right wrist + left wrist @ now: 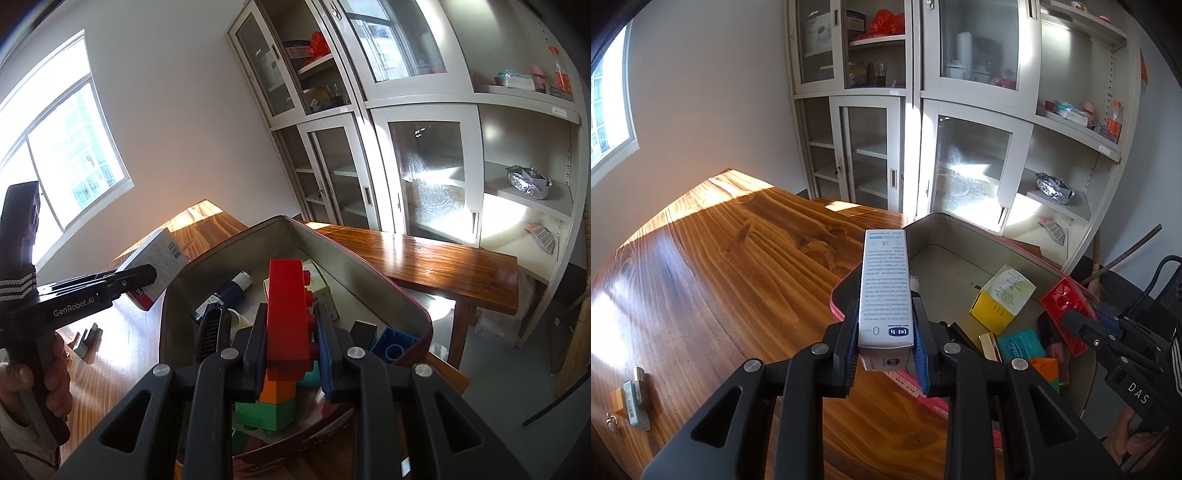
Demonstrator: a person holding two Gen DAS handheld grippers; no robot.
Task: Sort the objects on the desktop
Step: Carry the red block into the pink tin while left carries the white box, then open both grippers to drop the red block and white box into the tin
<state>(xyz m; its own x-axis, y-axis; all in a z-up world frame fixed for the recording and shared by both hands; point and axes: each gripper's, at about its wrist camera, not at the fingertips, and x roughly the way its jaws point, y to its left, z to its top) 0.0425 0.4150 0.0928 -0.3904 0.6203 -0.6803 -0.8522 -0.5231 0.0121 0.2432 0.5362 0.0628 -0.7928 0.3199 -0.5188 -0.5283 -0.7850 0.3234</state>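
The big tin box (945, 236) sits on the wooden table (720, 266), and both hands hang over it. The left gripper (886, 332) is squeezed tight on a long white carton (884, 288), held above the box's near edge. The right gripper (291, 332) is squeezed tight on a red brick (288, 314), right over the box. I think each thing should be moved well past the rim and put down softly (not dropped on the pile). Inside the box lie a yellow carton (1001, 299), a teal packet (1023, 345), a blue brick (397, 343) and a dark tube (225, 291).
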